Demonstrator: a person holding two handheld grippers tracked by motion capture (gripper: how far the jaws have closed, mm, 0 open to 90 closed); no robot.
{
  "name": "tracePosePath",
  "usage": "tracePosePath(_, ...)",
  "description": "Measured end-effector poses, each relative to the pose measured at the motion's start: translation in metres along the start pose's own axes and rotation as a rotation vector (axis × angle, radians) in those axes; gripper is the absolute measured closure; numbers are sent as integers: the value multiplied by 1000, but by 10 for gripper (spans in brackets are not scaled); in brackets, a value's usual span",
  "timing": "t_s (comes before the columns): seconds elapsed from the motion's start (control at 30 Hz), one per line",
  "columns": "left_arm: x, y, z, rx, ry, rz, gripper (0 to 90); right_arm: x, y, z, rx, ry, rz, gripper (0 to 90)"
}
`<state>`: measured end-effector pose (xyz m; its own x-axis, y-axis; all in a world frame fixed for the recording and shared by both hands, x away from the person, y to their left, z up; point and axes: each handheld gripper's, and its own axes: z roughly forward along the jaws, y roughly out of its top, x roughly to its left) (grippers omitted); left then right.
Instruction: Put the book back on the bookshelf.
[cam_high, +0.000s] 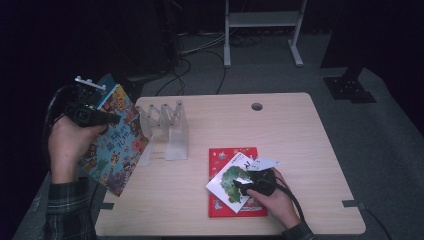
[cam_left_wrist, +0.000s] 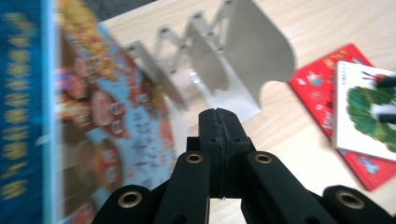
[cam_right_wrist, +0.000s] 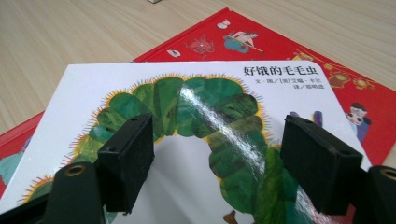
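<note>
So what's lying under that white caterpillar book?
A red book lies flat on the table beneath the white book. Its top and left edges show; the white cover hides its middle.

The left hand (cam_high: 67, 142) is raised at the table's left edge, wrist upright, with a plaid sleeve below it, and its left gripper (cam_left_wrist: 219, 121) has its two black jaws pressed flat together with nothing between them. The right hand (cam_high: 272, 197) rests low near the front edge, forearm slanting in from the bottom. Its right gripper (cam_right_wrist: 217, 158) points down with the jaws standing apart.
</note>
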<state>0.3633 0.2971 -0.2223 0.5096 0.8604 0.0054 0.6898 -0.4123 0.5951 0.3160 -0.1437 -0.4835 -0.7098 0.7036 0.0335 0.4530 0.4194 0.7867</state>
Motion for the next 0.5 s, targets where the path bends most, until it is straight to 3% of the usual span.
tracePosePath(0.27, -20, -3, 29, 38, -71, 66, 896, -1, 0, -7, 8, -9, -7, 262)
tracePosePath(0.5, -35, -14, 57, 64, -116, 94, 880, -3, -3, -16, 5, -17, -2, 262)
